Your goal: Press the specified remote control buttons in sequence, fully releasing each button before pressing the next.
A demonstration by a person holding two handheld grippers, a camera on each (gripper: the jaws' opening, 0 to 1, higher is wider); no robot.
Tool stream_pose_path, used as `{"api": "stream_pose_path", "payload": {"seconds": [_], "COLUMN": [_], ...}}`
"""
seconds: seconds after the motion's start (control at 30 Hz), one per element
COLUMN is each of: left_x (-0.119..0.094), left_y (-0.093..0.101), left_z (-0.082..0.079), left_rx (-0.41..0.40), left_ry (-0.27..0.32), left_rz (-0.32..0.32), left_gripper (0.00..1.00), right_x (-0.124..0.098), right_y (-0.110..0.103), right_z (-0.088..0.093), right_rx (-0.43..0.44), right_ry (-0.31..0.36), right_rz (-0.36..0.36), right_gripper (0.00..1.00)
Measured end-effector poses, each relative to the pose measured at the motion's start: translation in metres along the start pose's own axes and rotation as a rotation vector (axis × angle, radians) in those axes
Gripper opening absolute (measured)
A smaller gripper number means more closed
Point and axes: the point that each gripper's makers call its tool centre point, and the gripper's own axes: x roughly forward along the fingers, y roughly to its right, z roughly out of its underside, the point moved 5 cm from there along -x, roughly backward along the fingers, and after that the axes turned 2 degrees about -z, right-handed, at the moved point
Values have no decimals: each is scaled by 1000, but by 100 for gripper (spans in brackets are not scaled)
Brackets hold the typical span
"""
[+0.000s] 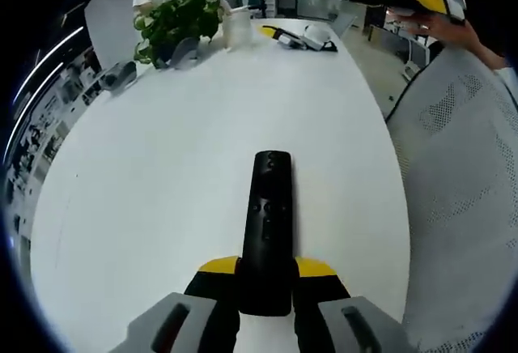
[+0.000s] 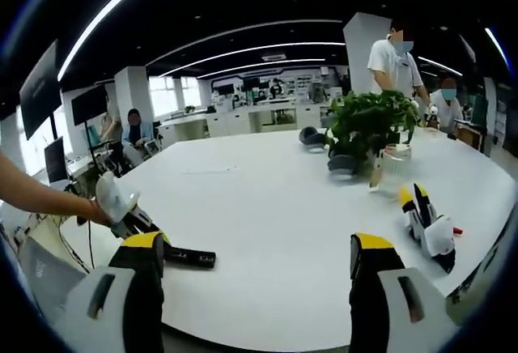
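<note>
Remote control [image 1: 268,223], a long, slim black bar with a rounded far end and small buttons down its face, lies along the left gripper's [image 1: 267,276] axis, its near end clamped between the yellow-tipped grey jaws, over the white table [image 1: 162,167]. That table is the largest thing here: a broad, smooth, matte oval top. A white perforated mesh chair back [image 1: 461,183] curves along its edge. A leafy green potted plant [image 2: 368,126] stands beside a clear plastic container [image 2: 390,167]. A spare yellow-and-white gripper [image 2: 427,223] lies on the table. The right gripper [image 2: 257,265] hangs with its jaws wide apart, nothing between them.
</note>
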Motion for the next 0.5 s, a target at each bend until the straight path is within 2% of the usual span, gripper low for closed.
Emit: {"api": "stream_pose_path", "payload": {"seconds": [0.27,0.5], "left_x": [8,9], "left_y": [-15,-32], "left_z": [2,0], "left_rx": [27,33], "left_ry": [-47,-58], "left_rz": [4,-20], "left_gripper": [23,23], "right_x": [2,2], "right_y": [0,2], "right_z": [4,6], "right_rx": [-3,-4], "right_ry": [-29,-47], "right_rz": [9,19], "right_gripper": [100,98]}}
